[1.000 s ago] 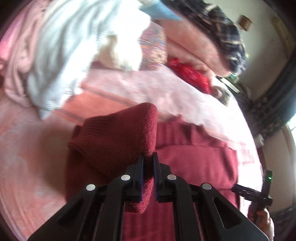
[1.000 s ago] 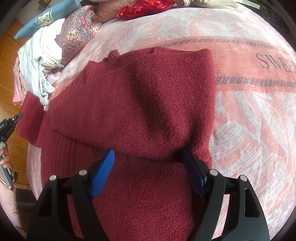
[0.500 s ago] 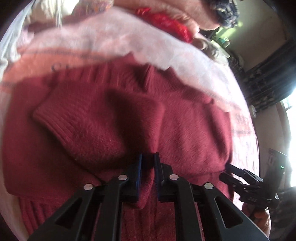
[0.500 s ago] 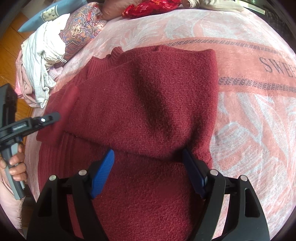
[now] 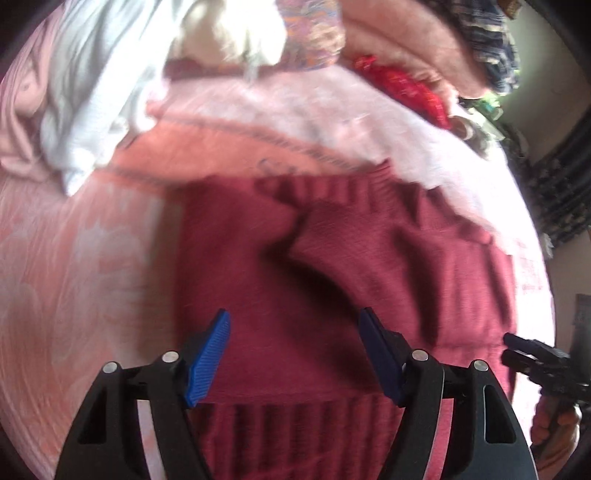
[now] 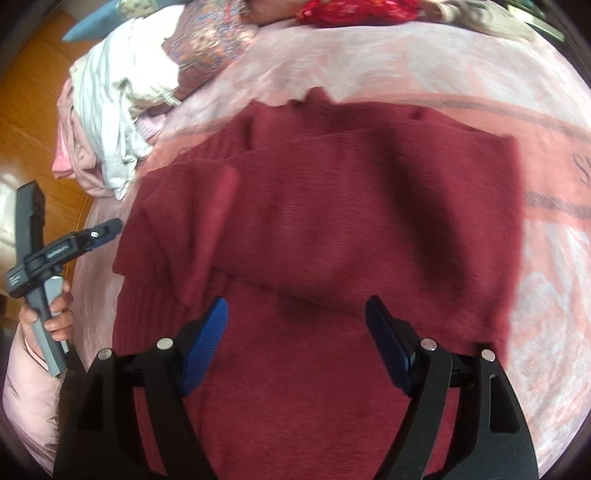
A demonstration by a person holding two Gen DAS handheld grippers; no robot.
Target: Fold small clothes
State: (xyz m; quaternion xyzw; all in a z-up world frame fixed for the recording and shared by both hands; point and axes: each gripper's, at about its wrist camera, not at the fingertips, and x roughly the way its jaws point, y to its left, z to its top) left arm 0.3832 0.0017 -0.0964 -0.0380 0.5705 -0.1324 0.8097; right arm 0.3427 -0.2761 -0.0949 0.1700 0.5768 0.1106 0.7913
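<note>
A dark red knit sweater lies on the pink patterned bedspread, both sleeves folded in over its body; it also shows in the left wrist view. My left gripper is open and empty, just above the sweater's lower part, with the ribbed hem below it. It also shows at the left of the right wrist view, beside the sweater's edge. My right gripper is open and empty over the sweater's lower body. It appears at the right edge of the left wrist view.
A heap of white and pale pink clothes lies at the bed's far left, next to a patterned cushion and a red cloth. The wooden floor shows beyond the bed's left edge.
My left gripper let go of the red sleeve, which now lies folded on the sweater, and opened wide. It drew back toward the hem. The right gripper stayed open and shifted slightly.
</note>
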